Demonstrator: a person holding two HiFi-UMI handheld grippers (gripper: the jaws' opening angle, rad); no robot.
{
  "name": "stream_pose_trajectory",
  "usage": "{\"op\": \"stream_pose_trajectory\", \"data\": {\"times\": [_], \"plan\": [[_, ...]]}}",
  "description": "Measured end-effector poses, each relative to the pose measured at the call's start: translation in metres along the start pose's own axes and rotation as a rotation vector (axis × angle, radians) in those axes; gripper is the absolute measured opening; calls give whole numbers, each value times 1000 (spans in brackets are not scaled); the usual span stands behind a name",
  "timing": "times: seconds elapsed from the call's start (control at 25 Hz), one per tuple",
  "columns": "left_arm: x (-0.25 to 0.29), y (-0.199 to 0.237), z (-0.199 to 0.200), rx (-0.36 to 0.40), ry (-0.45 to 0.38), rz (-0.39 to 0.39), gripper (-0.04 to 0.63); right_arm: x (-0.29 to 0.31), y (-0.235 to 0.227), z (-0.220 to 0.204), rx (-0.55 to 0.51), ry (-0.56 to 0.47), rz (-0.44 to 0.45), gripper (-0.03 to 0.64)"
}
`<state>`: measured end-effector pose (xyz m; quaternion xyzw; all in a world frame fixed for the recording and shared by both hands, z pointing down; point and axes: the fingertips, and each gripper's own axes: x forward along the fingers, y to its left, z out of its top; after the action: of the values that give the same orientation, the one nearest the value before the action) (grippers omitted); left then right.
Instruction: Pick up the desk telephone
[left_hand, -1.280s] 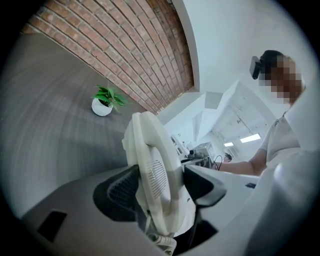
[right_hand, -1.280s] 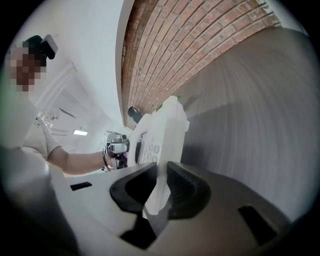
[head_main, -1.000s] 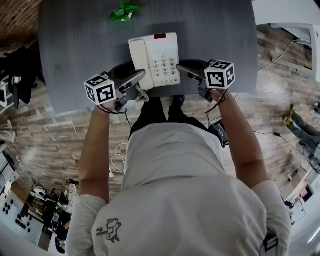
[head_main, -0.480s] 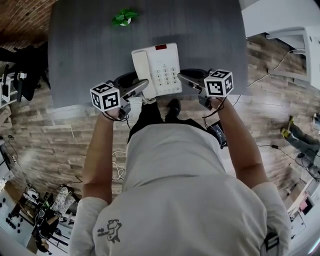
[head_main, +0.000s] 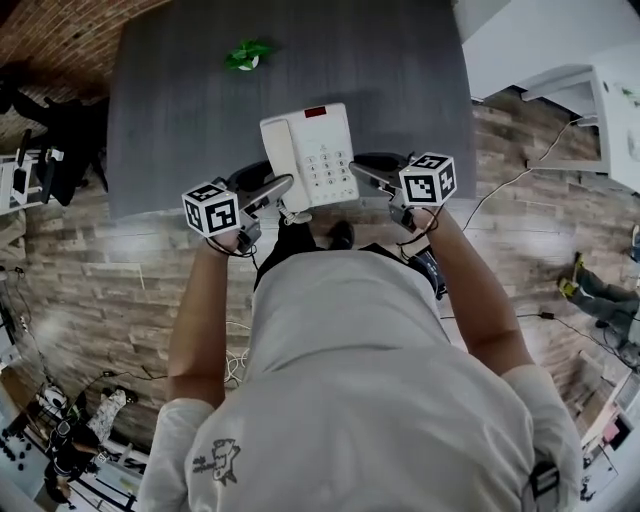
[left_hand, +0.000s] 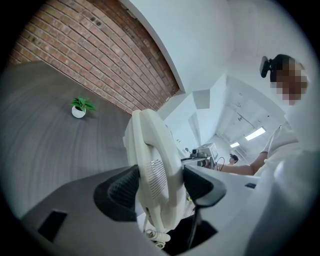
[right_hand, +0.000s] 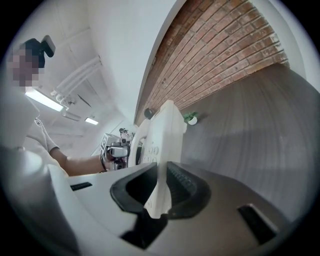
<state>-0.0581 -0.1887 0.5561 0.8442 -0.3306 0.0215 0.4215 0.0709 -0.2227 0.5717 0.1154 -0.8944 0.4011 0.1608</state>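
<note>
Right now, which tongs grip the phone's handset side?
The left tongs, spread across the handset; the right tongs pinch the thin keypad-side edge of the telephone.

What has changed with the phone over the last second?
The desk telephone has risen and come toward the person, its near end now at the near edge of the table, carried by the left hand-held gripper and right hand-held gripper. Unchanged: both stay clamped on its sides; the small plant has not moved.
</note>
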Motion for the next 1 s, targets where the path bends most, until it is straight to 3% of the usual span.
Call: {"op": "stream_pose_trajectory", "data": {"times": [1.0], "plan": [[-24, -41, 10, 47, -39, 79, 295, -14, 33, 6, -16, -35, 59, 63]]}}
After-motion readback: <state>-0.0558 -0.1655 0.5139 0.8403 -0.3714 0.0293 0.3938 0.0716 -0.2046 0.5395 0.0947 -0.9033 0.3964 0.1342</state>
